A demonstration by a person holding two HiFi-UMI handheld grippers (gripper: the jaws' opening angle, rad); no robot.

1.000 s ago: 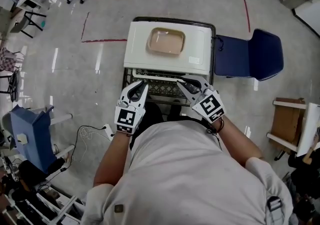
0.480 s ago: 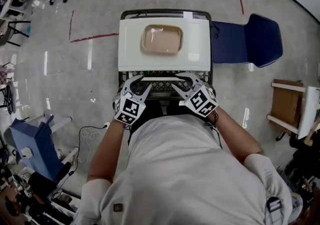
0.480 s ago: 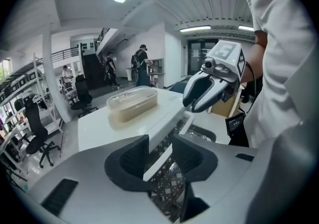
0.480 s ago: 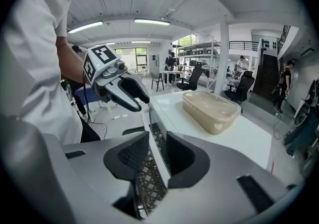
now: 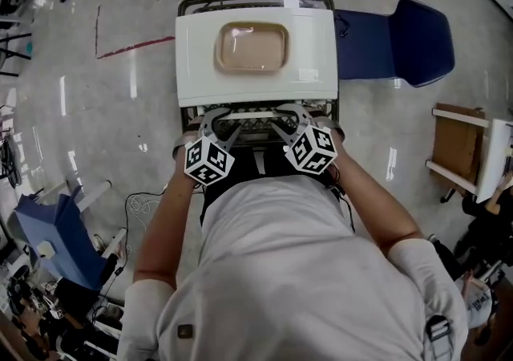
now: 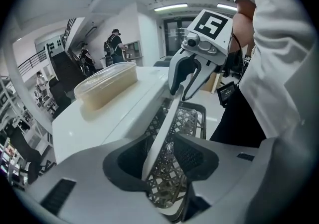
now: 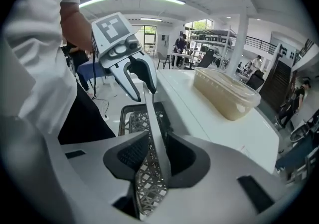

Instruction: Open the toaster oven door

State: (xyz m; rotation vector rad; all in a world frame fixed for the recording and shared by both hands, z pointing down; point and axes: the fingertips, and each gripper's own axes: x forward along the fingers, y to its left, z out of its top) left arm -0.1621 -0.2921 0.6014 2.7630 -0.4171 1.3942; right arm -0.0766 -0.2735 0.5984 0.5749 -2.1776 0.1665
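Glossy white toaster oven (image 5: 196, 62), translucent plastic tub (image 5: 251, 47), shiny polished floor (image 5: 120, 135)

One toaster oven (image 5: 200, 62), one container (image 5: 251, 47), one left gripper (image 5: 223, 120) and one right gripper (image 5: 288, 116) are counted; one blue chair (image 5: 409, 38) is seen upper right, perhaps others upper left.

Grey floor (image 5: 104, 127) carries black wire rack (image 5: 240, 0), blue chair (image 5: 409, 38) beside; white toaster oven (image 5: 192, 62) sits on rack.

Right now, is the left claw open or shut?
Open: on the left claw, the jaws have just been opening and stand apart around the white door handle.
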